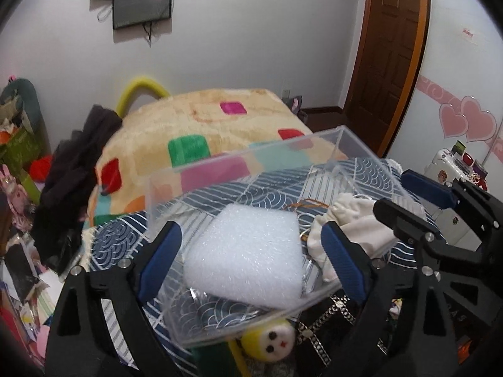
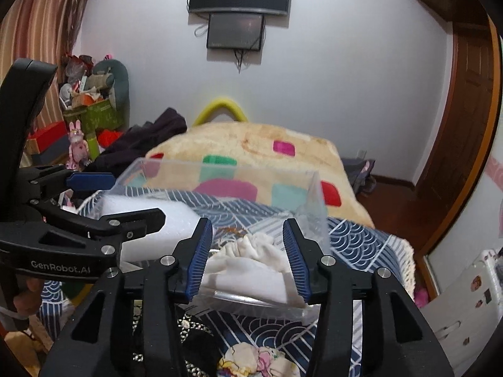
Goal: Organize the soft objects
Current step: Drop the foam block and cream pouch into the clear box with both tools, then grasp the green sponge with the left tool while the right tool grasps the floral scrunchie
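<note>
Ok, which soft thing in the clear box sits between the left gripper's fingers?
The white foam block, at the left gripper; the cream cloth pouch lies further right, nearer the right gripper.

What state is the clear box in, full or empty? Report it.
Partly filled: the clear acrylic box holds a white foam block and a white cloth pouch, with bare floor between.

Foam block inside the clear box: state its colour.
White, with a fine bubbly texture. The foam block shows best in the left wrist view, inside the clear box.
</note>
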Tool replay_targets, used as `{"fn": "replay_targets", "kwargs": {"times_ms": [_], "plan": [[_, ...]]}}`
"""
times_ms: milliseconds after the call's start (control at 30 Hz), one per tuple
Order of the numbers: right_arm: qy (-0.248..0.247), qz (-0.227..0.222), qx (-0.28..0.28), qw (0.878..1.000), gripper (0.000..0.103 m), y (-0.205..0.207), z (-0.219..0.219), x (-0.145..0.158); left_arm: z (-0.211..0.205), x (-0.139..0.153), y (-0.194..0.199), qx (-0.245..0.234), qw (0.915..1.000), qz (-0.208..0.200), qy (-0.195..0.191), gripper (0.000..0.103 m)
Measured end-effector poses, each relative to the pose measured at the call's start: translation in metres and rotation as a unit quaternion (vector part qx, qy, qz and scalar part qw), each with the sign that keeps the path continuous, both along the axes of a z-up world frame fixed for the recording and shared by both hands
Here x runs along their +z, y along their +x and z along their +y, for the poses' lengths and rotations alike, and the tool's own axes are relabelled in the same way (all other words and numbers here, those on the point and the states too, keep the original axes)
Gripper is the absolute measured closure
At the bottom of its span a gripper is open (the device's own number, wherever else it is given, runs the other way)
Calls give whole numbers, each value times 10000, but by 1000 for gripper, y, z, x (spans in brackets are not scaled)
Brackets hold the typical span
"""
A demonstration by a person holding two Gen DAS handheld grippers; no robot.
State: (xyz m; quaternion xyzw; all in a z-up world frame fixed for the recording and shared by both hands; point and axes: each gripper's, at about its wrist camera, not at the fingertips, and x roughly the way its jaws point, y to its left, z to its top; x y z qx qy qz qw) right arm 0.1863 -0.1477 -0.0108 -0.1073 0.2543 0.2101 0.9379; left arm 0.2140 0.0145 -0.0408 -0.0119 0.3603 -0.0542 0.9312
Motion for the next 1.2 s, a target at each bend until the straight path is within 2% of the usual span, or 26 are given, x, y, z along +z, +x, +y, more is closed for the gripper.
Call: {"fn": "replay_targets", "kwargs": {"times_ms": [133,367,467,667,767,933,1067,1200], "plan": [[107,-268,-46,9996,48,-15,-7,15,-1,18,-24,11,9995,-313,91,3],[288,-552,-69,9980,44,-43,-20,31,1,36,-64,56,9976,-682,130,0],[304,-600,-129,9976,38,-53,-27,28,2,34,-80,81,9970,-753,158,0],[208,-401,-330,9984,35,-57,-33,5,6,12,-100,175,9975,-677,100,0],[225,-80,-411,9989,35,-52,-38,-15,12,-6,-102,239,9985,-482,-129,0],[55,340,-605,9976,35,-44,-46,-46,21,-37,-101,481,9983,-230,-231,0],[-77,577,-752,9955,35,-39,-54,-64,24,-60,-95,624,9979,-20,-175,0],[-153,731,-861,9935,35,-40,-62,-72,28,-75,-94,806,9967,15,-135,0]]}}
